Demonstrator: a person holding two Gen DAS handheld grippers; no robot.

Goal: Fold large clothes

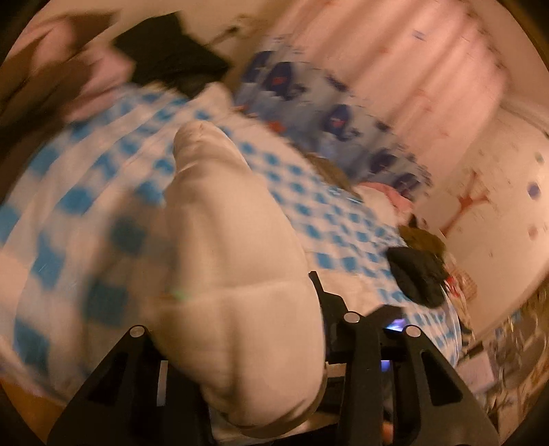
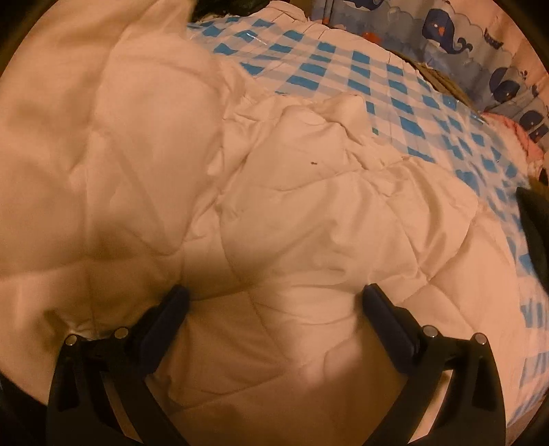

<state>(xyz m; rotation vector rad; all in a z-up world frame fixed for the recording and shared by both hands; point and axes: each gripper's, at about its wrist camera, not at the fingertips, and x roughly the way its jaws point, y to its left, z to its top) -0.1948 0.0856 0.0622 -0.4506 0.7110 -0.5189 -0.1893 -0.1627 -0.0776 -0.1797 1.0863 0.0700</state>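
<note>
**White quilt bunched in the left gripper, right gripper wide above it**

The left wrist view is badly blurred, yet the main thing reads clearly: a thick fold of the white quilted padded blanket (image 1: pixel 236 274) runs up between the black fingers of the left gripper (image 1: pixel 240 329), which is clenched on it. The fold stretches away from the camera over the blue-and-white checked sheet (image 1: pixel 103 164) covering the bed. Beyond the sheet hangs a pale blue whale-print fabric (image 1: pixel 308 103), with a black crumpled garment (image 1: pixel 171 51) at the top of the view and another small dark bundle (image 1: pixel 417 274) at the sheet's right edge.

The right wrist view is steadier. The right gripper (image 2: pixel 274 302) stands released, its two dark fingers (image 2: pixel 164 319) spread wide, with the white quilt (image 2: pixel 274 206) lying rumpled beneath and between them; whether the tips touch the fabric cannot be told. The quilt fills most of this view, spread over the checked sheet (image 2: pixel 377 79), and the whale-print fabric (image 2: pixel 446 31) shows at the upper right.
</note>
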